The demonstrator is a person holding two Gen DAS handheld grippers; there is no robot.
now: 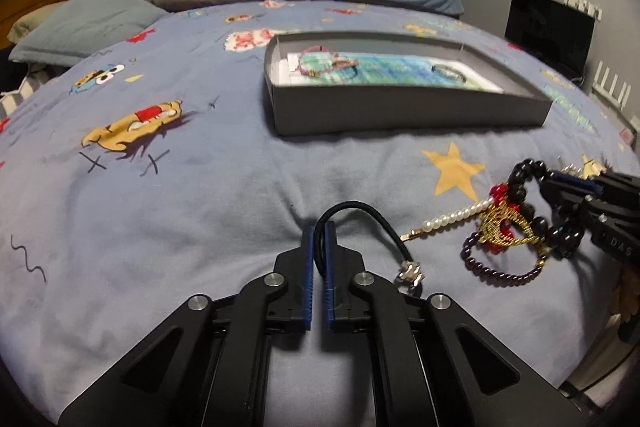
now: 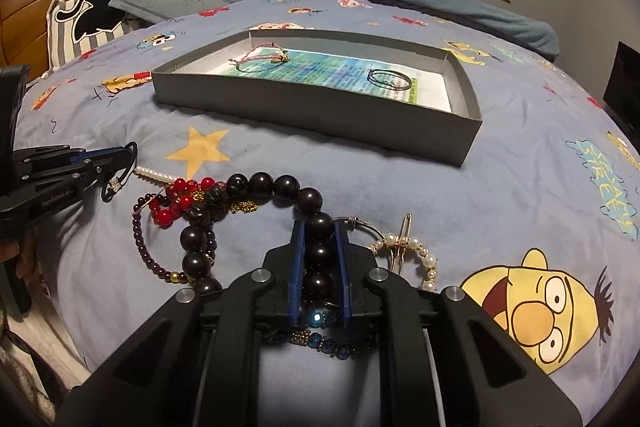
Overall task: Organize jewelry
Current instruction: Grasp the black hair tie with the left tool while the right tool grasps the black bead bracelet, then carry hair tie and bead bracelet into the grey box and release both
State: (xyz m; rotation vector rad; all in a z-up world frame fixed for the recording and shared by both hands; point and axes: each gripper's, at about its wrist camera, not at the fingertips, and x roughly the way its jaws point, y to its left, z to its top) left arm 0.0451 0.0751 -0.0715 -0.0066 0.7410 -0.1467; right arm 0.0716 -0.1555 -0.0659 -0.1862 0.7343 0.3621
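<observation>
A: Status of fingers?
B: Left gripper (image 1: 319,247) is clamped on the black cord bracelet (image 1: 372,223); right gripper (image 2: 319,259) is clamped on the dark bead bracelet (image 2: 280,187). Both lie on the bed, near side of the grey box (image 2: 312,107).
A: Handling?
B: Cord is limp and light; beads are hard, likely slippery. Grip across the strand.
A: Box contents?
B: Pink woven bracelet (image 2: 260,55), thin dark bangle (image 2: 390,78), on printed paper (image 2: 332,71).

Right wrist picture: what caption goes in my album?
Right gripper clamps a big black bead bracelet on the bed, grey box beyond.
</observation>
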